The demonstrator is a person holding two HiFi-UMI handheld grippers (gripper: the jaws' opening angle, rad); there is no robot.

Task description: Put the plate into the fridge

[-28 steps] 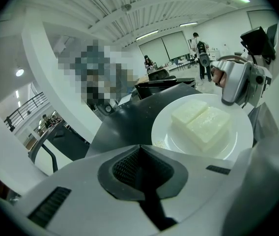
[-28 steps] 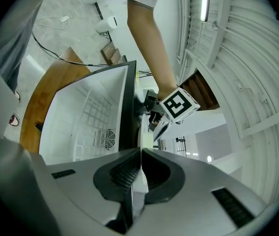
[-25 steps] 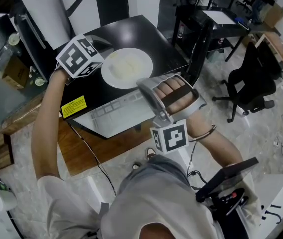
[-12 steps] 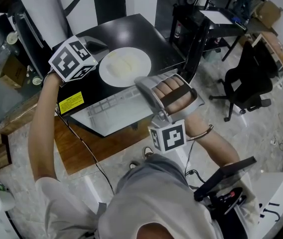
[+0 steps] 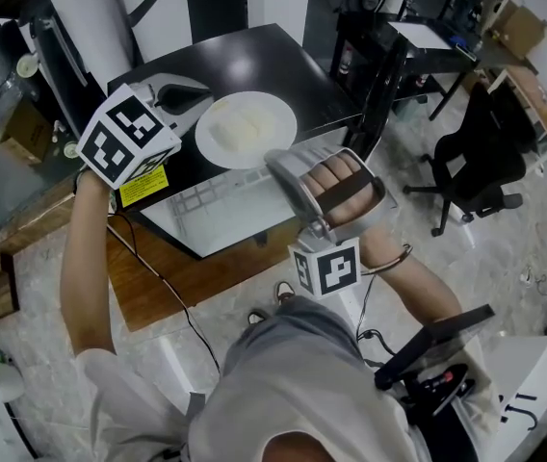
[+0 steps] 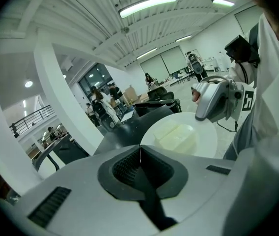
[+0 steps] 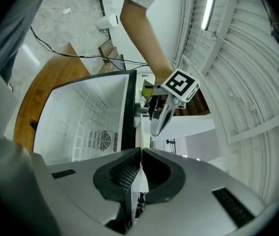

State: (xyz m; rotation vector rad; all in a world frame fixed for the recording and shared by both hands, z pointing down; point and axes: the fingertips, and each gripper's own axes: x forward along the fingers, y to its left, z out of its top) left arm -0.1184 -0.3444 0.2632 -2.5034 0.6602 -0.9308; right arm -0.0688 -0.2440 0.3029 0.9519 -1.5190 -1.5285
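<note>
Two risks stand out. First, the right gripper point(image 5: 275, 162) pinches the plate point(image 5: 247, 128) only at its near rim, jaws closed on the thin white edge, so the plate could tip once lifted and the pale food point(image 5: 240, 131) slide off. Second, the plate lies on the black top of the fridge point(image 5: 288, 61), centre-top of the head view, and must come round the front edge into the white-lined part below, probably the cavity, possibly the door liner. A clipped rim would jar the hold. The left gripper point(image 5: 185, 96), upper left, has its jaws together on nothing, arm outstretched, pointing across at the plate.
</note>
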